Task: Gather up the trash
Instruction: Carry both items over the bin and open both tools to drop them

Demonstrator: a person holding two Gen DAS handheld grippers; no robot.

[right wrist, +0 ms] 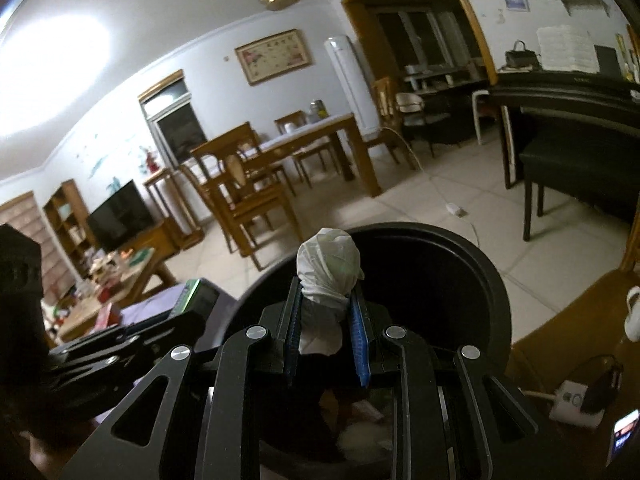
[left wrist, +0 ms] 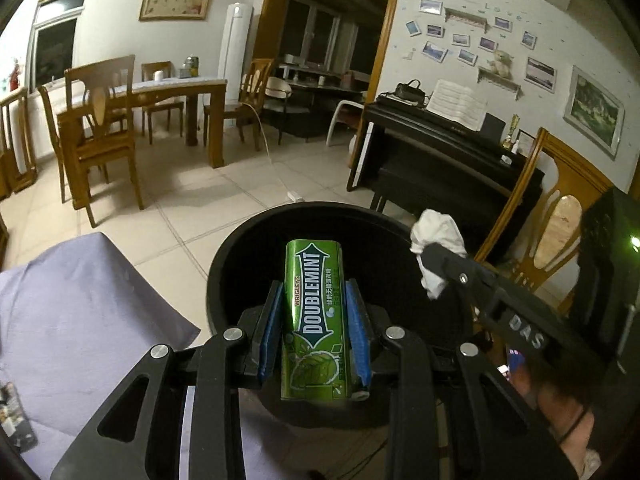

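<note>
We hold 2 pieces of trash over the round black plastic bin [left wrist: 240, 264]. Our left gripper [left wrist: 316, 320] is clamped on the flat green Doublemint gum pack [left wrist: 312, 320], which hangs above the bin's mouth. Our right gripper [right wrist: 326, 320] pinches the crumpled white tissue [right wrist: 328, 268] over the same opening. To drop them well, we should keep both loads inside the rim, tip the fingers downward, then part each claw fully so nothing snags on the blue pads [left wrist: 356, 332].
</note>
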